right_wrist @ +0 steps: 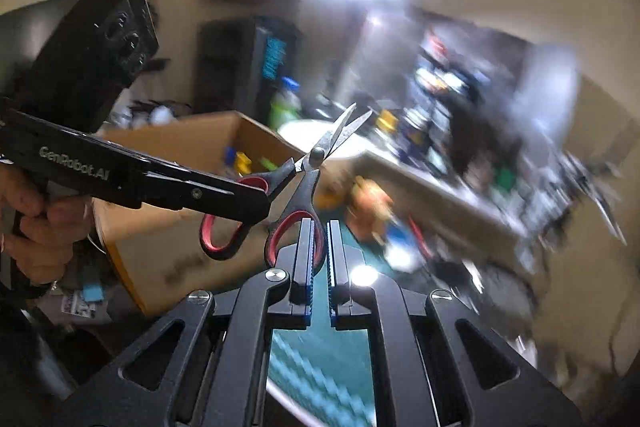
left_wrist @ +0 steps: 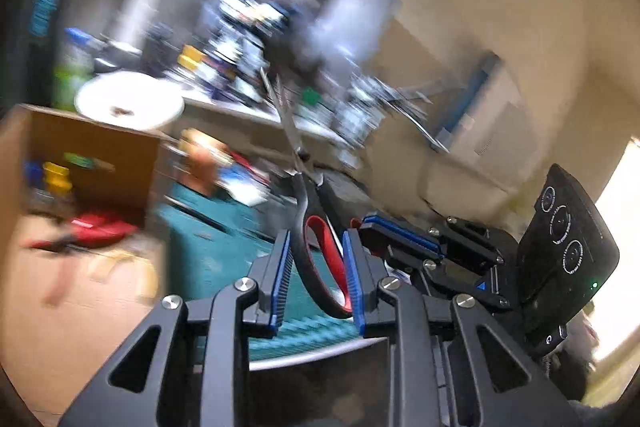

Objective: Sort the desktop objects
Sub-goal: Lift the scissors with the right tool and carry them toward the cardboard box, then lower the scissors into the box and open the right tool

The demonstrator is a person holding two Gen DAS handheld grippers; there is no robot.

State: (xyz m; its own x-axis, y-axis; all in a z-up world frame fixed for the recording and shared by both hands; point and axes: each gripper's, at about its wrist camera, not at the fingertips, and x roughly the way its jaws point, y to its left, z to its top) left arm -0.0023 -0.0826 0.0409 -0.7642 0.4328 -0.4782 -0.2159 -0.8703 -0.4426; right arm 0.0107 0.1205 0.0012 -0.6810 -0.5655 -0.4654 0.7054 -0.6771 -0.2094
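Scissors (right_wrist: 308, 187) held clear of the bench, gripped at both handle loops, blades slightly parted and pointing up and away toward the cluttered far end.

Left gripper (left_wrist: 316, 275): fingers narrowed onto one red-lined loop, loop standing edge-on between the blue pads, pads apparently touching it. Right gripper (right_wrist: 320, 251): fingers almost fully closed, pinching the rim of the other loop.

Long axis running forward from both sets of fingers, tips farthest out; neither hand nearer, both at the handle end. Open cardboard box (right_wrist: 192, 147) lying left of and below the blades, already holding small coloured items; likely the drop point, though blur leaves that unconfirmed. Teal mat (left_wrist: 208, 251) underneath.

Writing: "GenRobot.AI" legible along the left gripper's body in the right wrist view. Other labels on the bench too smeared to read.
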